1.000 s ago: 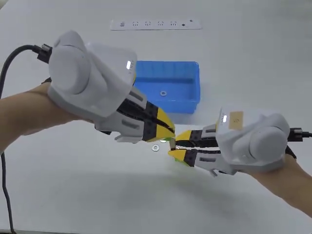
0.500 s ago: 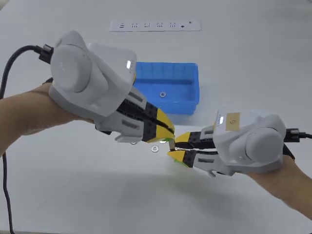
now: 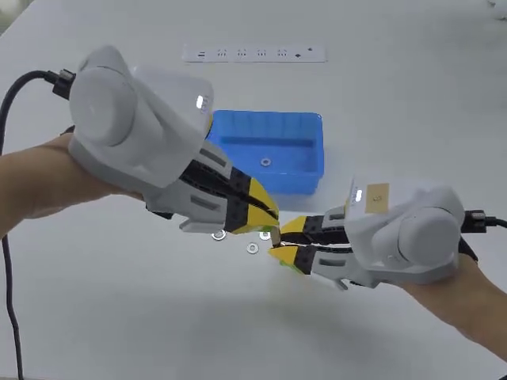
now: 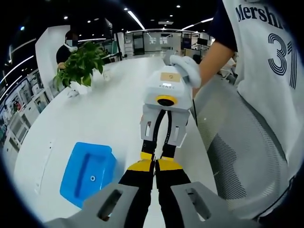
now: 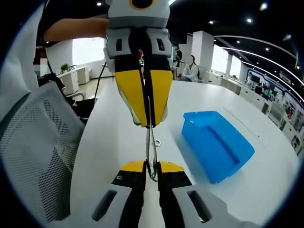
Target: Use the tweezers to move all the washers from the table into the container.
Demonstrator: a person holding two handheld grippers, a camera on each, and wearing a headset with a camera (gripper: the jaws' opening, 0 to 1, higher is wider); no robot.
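Tongs, right: the right tongs (image 5: 152, 167) are closed on the joined end of the thin silvery metal tweezers (image 5: 150, 156).
Tongs, left: the left tongs (image 3: 268, 215) meet them tip to tip, jaws drawn in around the tweezers' two arms, so both pairs appear to grip the one tool.
On the bench: small flat silver ring washers (image 3: 252, 248) lie on the white bench (image 3: 119, 309). One is just below the meeting tips, a second (image 3: 264, 235) almost under them, and a third (image 3: 219, 234) beneath the left tongs' jaws.
Already in: a fourth washer (image 3: 265, 162) lies in the blue rectangular plastic container (image 3: 295, 184), beyond the tips.
Risk, slip: the tweezers look thin and smooth. An uneven squeeze from the left tongs could twist them out of the right tongs' hold.
Risk, washer: a flat washer may skid or flick away if the points land askew, or it may drop short of the container's wall.
Hidden: the left tongs' jaws cover the tweezers' points, so I cannot tell whether they hold a washer.
Hard to make out: in the head view the tweezers are nearly lost between the yellow tips.
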